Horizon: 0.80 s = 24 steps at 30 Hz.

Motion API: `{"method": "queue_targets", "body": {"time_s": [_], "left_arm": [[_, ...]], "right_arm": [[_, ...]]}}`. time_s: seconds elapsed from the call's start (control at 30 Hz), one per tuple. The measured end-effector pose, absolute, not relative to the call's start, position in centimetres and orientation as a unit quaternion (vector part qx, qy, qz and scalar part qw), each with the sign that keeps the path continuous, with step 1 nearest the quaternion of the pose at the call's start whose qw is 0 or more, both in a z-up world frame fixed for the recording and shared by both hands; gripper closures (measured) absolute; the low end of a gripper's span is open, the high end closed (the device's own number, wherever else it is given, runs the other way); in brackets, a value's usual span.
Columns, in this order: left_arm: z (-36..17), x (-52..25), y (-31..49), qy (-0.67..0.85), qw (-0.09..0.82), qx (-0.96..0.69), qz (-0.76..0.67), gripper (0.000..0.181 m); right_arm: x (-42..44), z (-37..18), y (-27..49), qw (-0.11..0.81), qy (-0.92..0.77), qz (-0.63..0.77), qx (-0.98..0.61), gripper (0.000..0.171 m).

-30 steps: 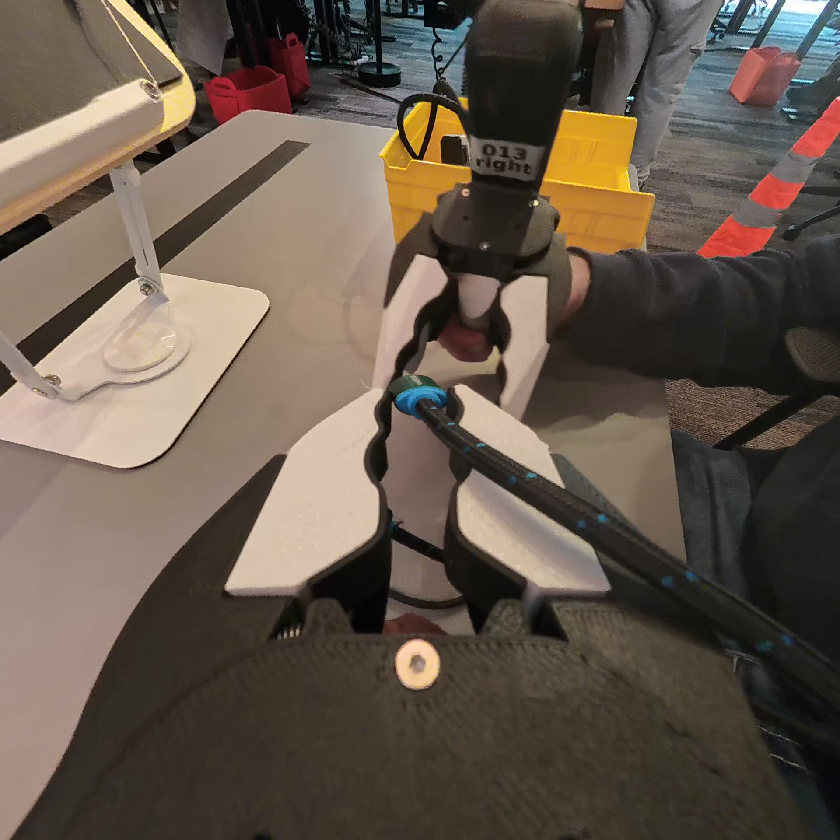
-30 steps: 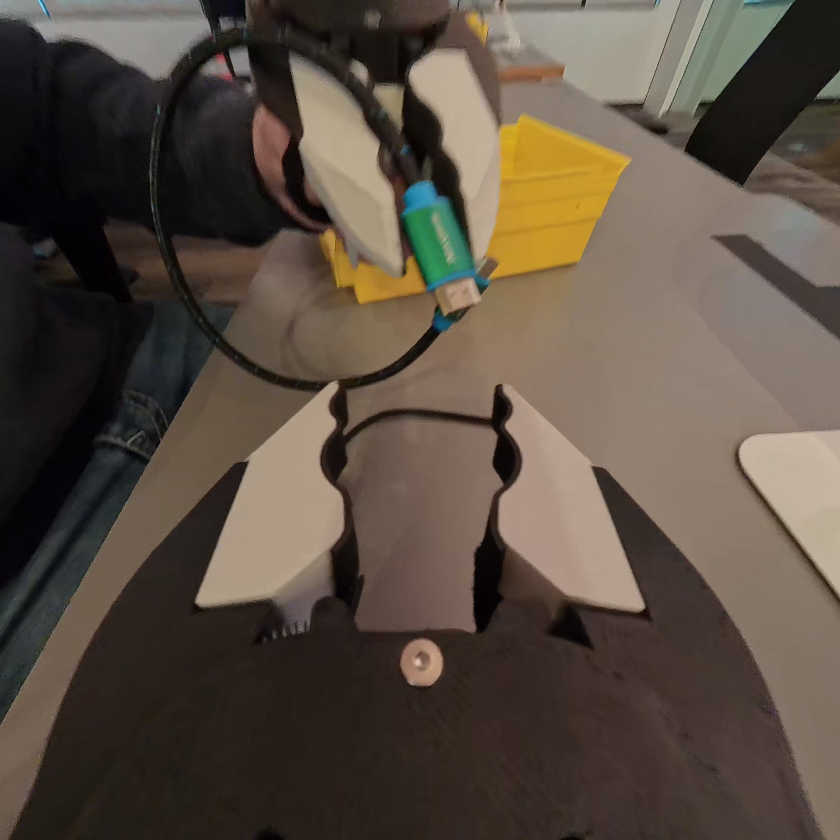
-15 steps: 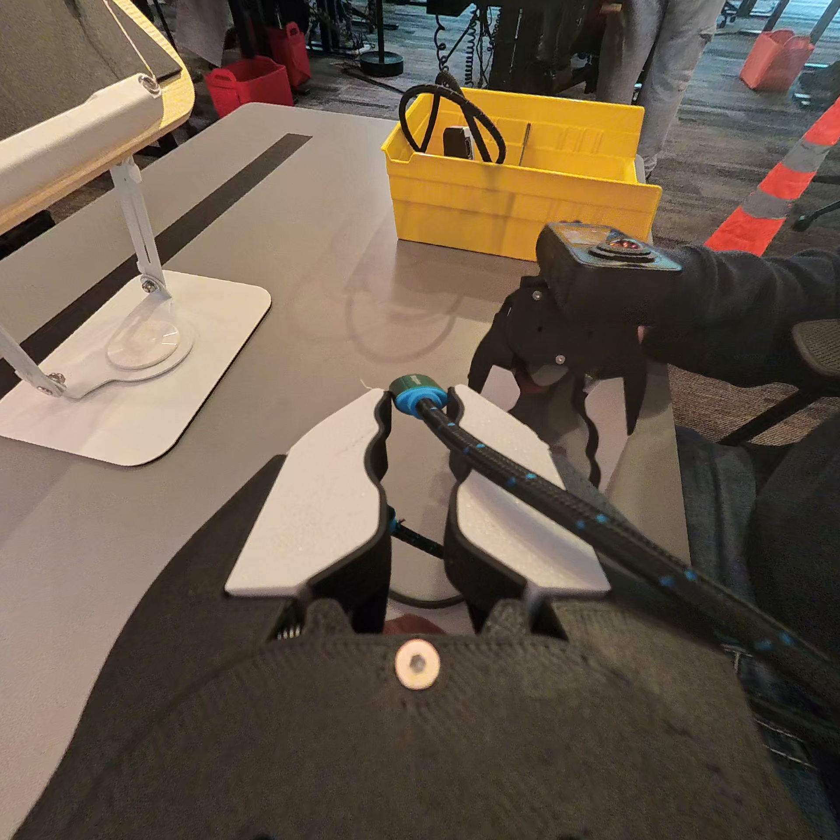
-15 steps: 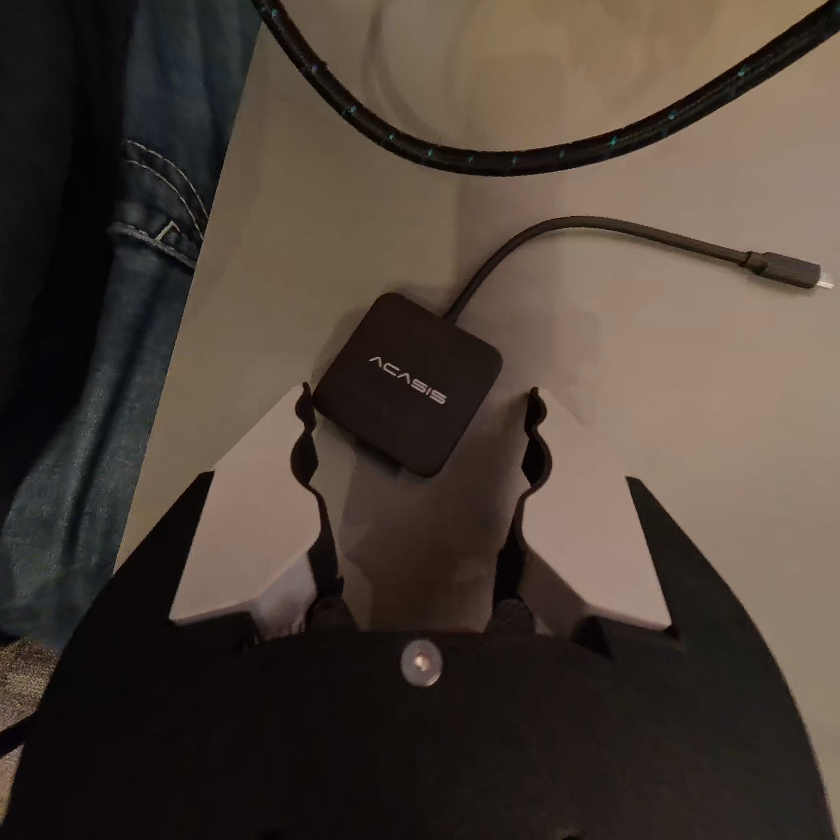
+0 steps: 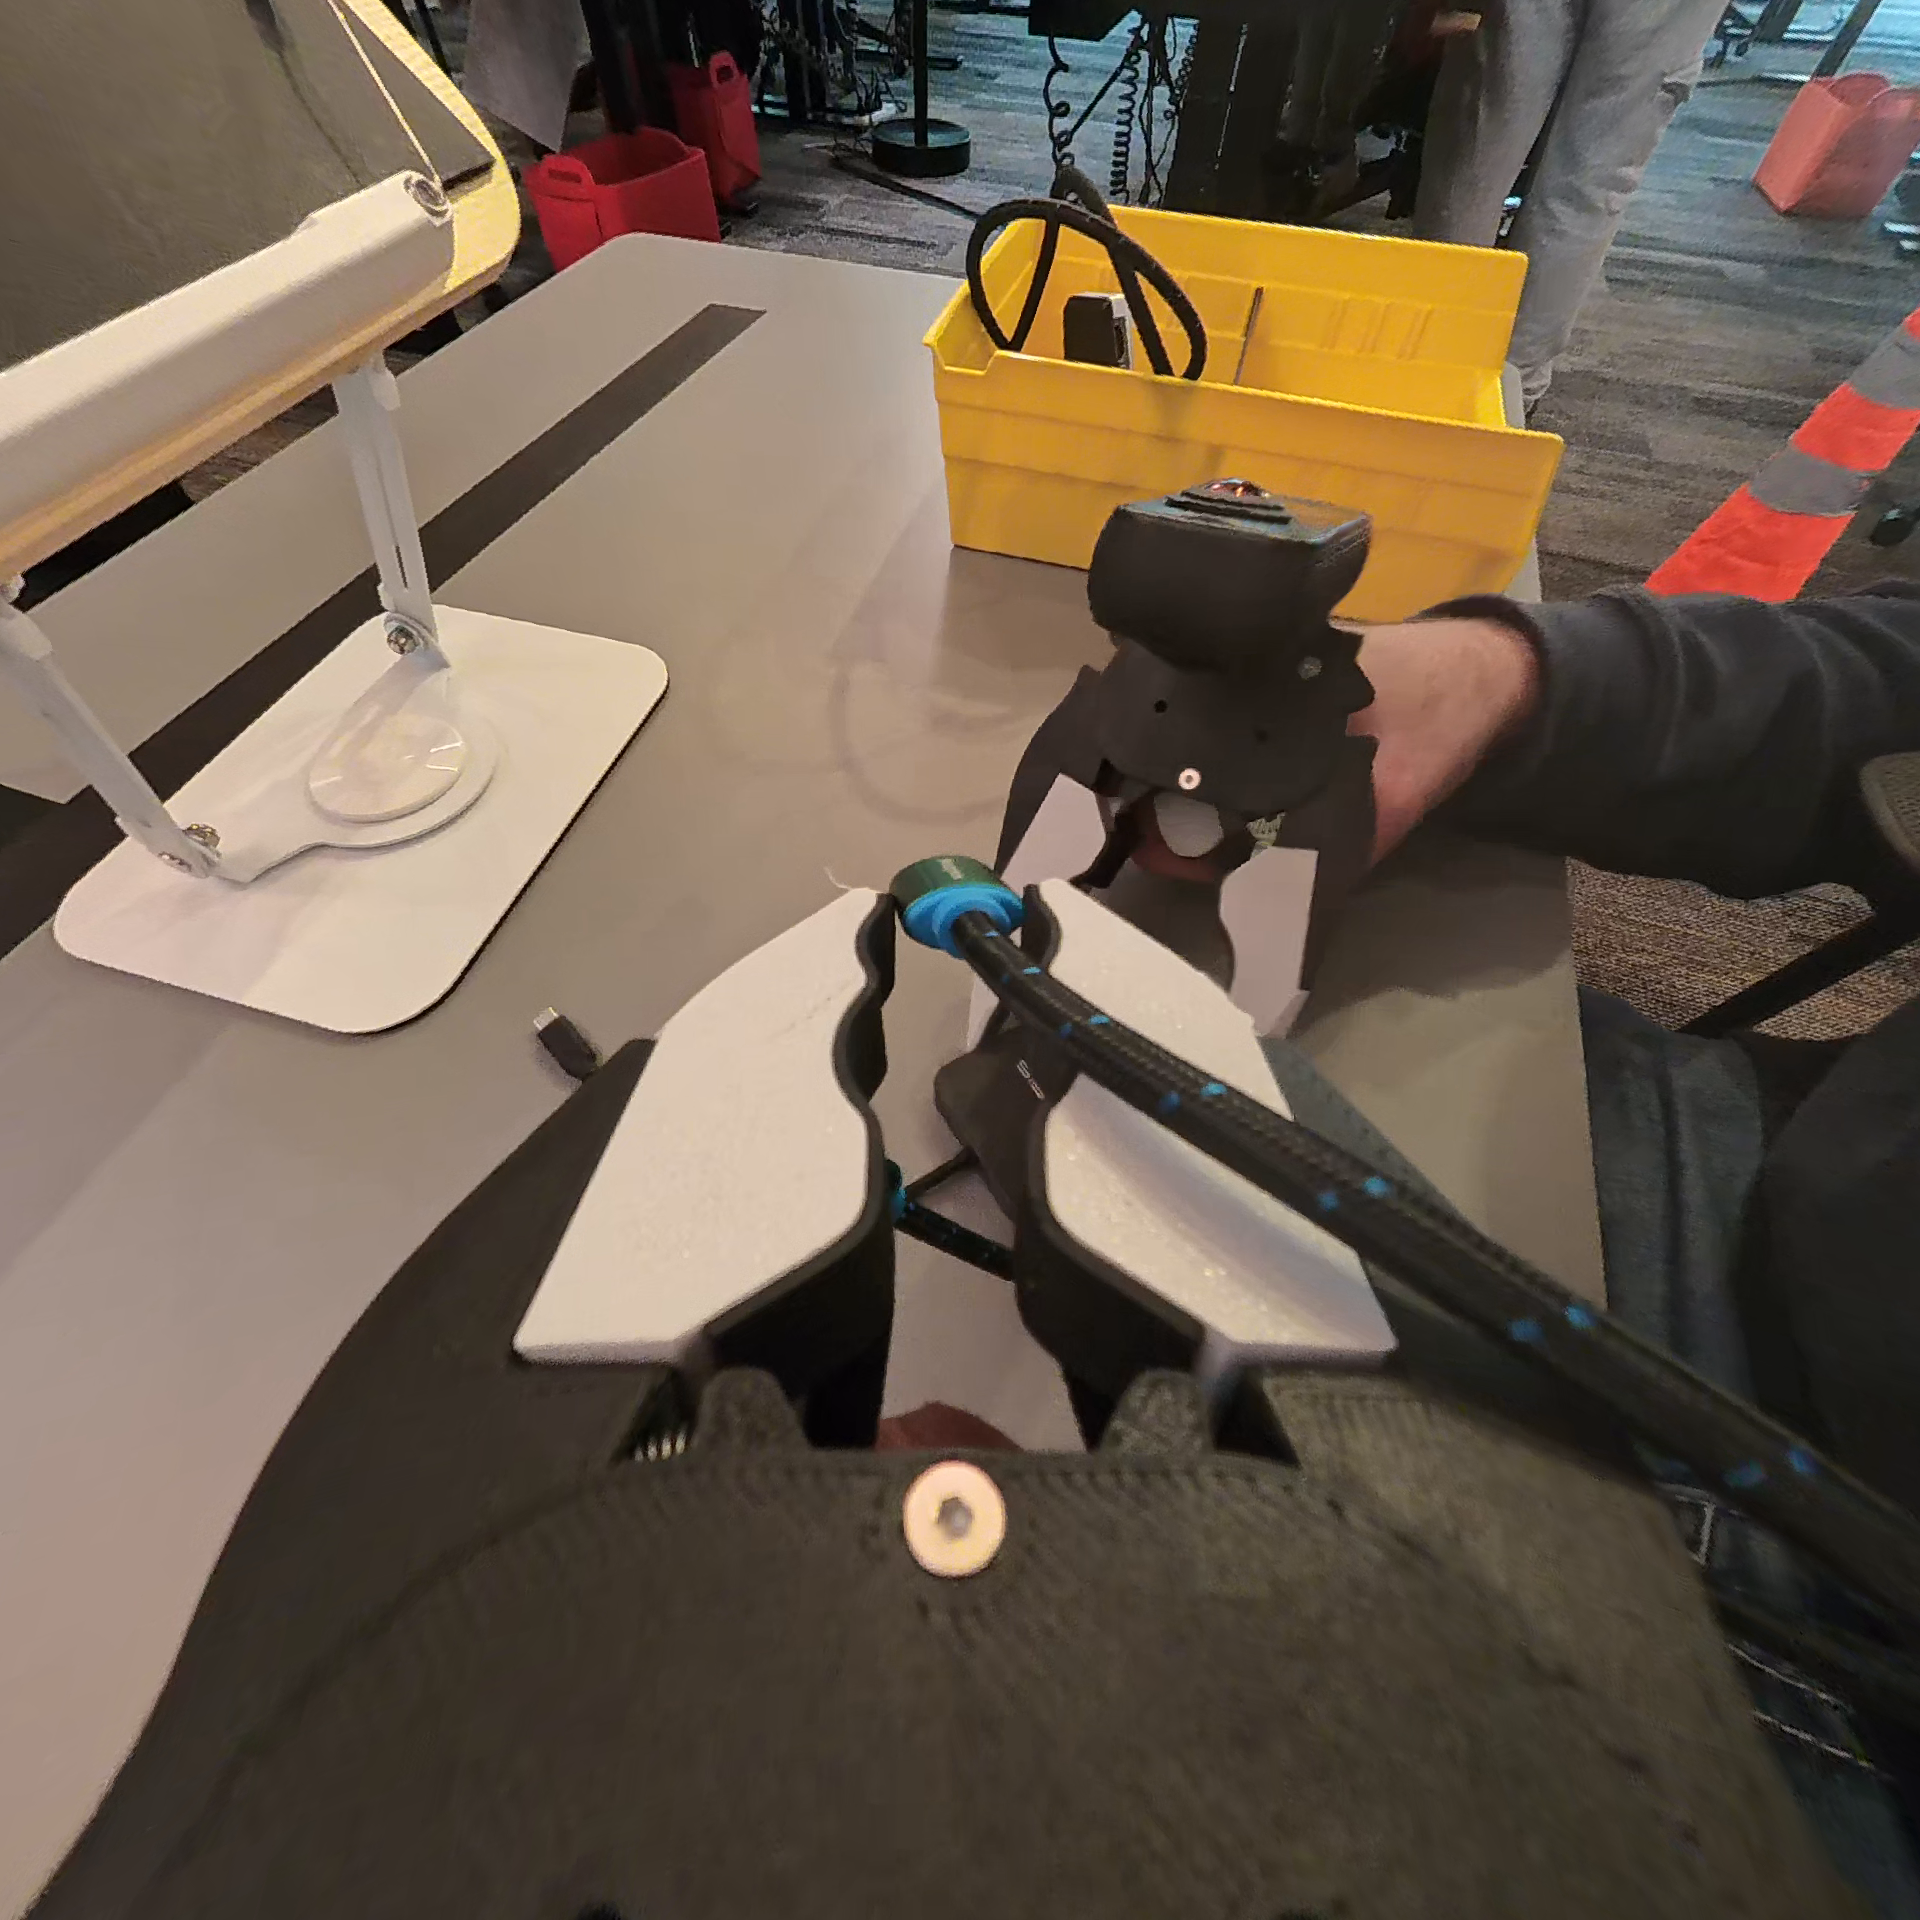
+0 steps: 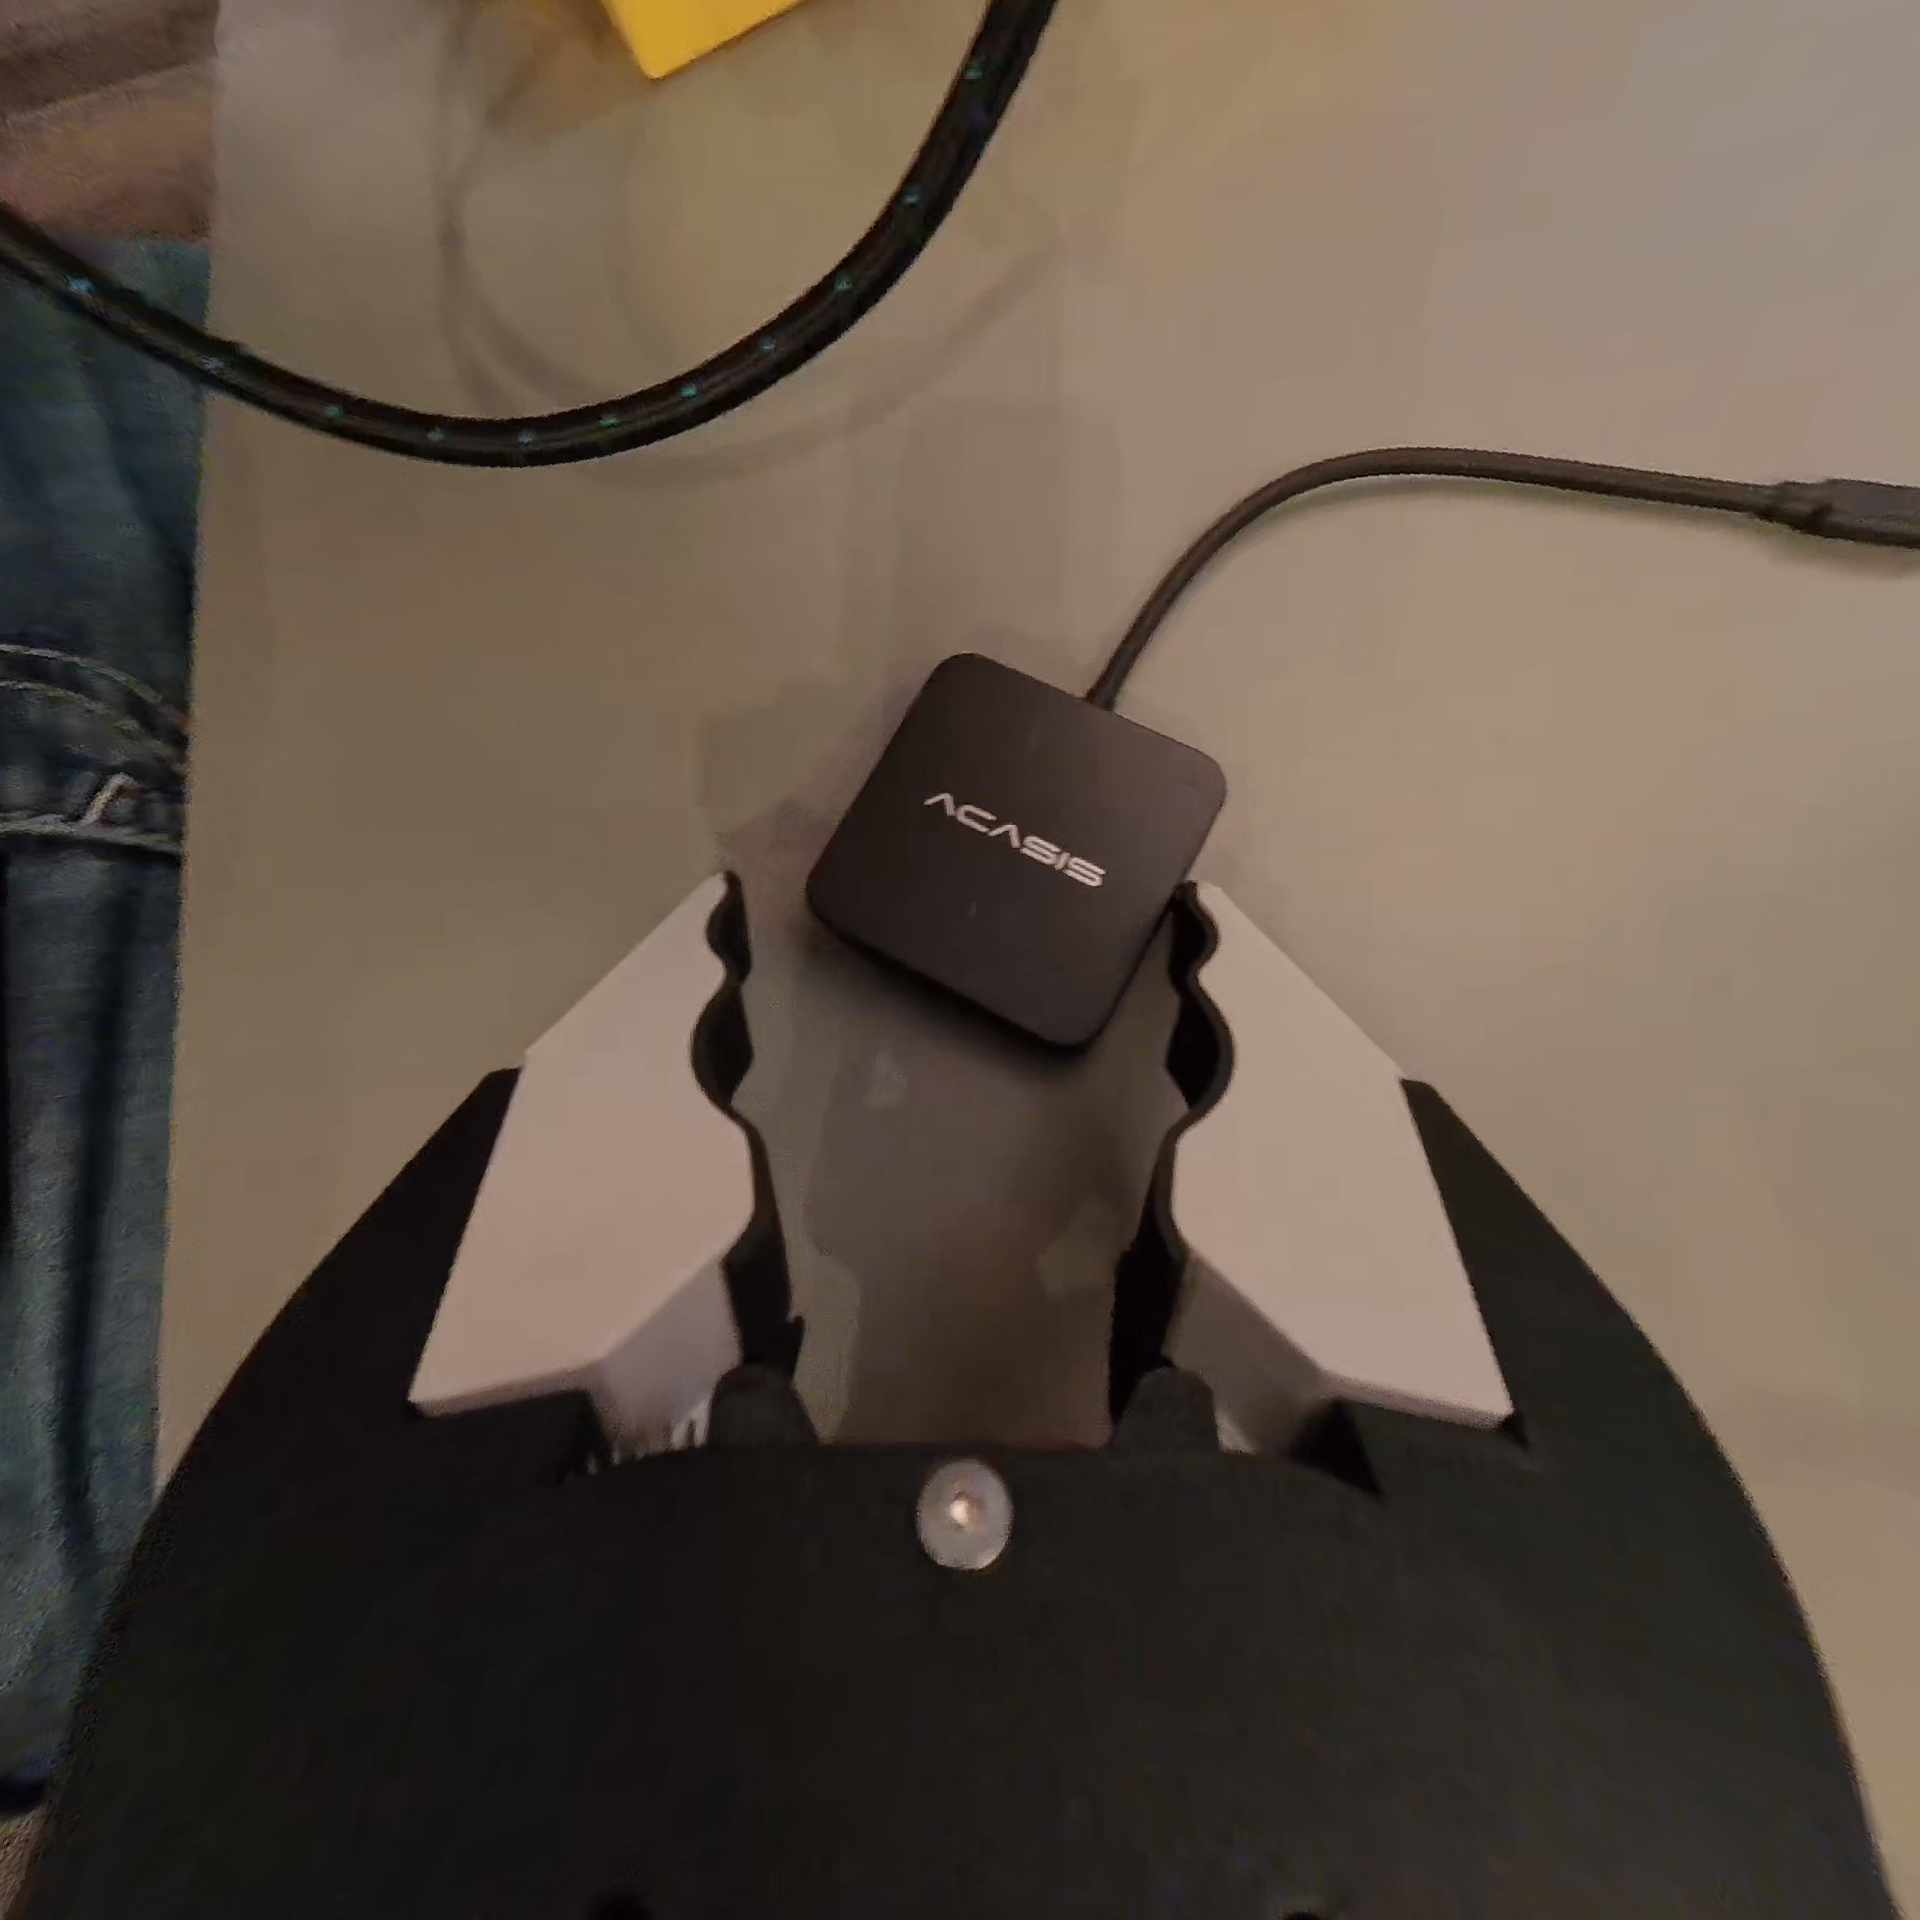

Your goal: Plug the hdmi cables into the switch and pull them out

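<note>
My left gripper is shut on the green and blue HDMI plug. Its black braided cable runs back to the lower right. The black square switch lies flat on the grey table. My right gripper is open and points straight down over the switch, which sits between the fingertips, closer to the right one. The switch's thin cable ends in a small plug. In the left wrist view the right gripper stands just beyond the plug, and part of the switch shows under my fingers.
A yellow bin with cables stands at the table's far side. A white stand base is at the left. The braided cable loops across the table. The person's jeans are past the table edge. The tips of one gripper are about 15 cm away from the tips of the other.
My right gripper has tipped down from facing the left gripper to pointing at the table over the switch, staying open. My left gripper still holds the plug, almost unmoved.
</note>
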<state>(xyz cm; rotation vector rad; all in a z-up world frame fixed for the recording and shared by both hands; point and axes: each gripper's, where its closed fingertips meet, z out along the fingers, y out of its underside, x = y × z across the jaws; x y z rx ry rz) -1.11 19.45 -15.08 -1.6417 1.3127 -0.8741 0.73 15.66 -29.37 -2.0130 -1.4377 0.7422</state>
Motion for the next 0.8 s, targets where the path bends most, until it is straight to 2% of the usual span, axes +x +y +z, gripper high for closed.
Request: {"method": "queue_targets", "body": {"time_s": [0.27, 0.4, 0.53, 0.7, 0.8], "left_arm": [[-15.0, -1.2, 19.6, 0.522, 0.42, -0.656, -0.349, 0.159], [-15.0, -1.3, 19.5, 0.524, 0.419, -0.655, -0.347, 0.159], [-15.1, -1.4, 19.6, 0.523, 0.418, -0.656, -0.349, 0.159], [-15.4, -1.5, 19.7, 0.523, 0.415, -0.657, -0.35, 0.159], [-15.3, -1.6, 19.7, 0.522, 0.415, -0.658, -0.349, 0.159]], "right_arm": [[1.4, -29.0, 15.2, 0.245, -0.628, 0.262, -0.69, 0.061], [1.9, -29.5, 16.0, 0.225, -0.69, 0.217, -0.653, 0.052], [1.8, -30.5, 16.1, 0.189, -0.728, 0.219, -0.622, 0.052], [-0.3, -30.3, 16.2, 0.2, -0.746, 0.261, -0.578, 0.065], [-0.7, -30.0, 17.0, 0.214, -0.737, 0.279, -0.576, 0.092]]}}
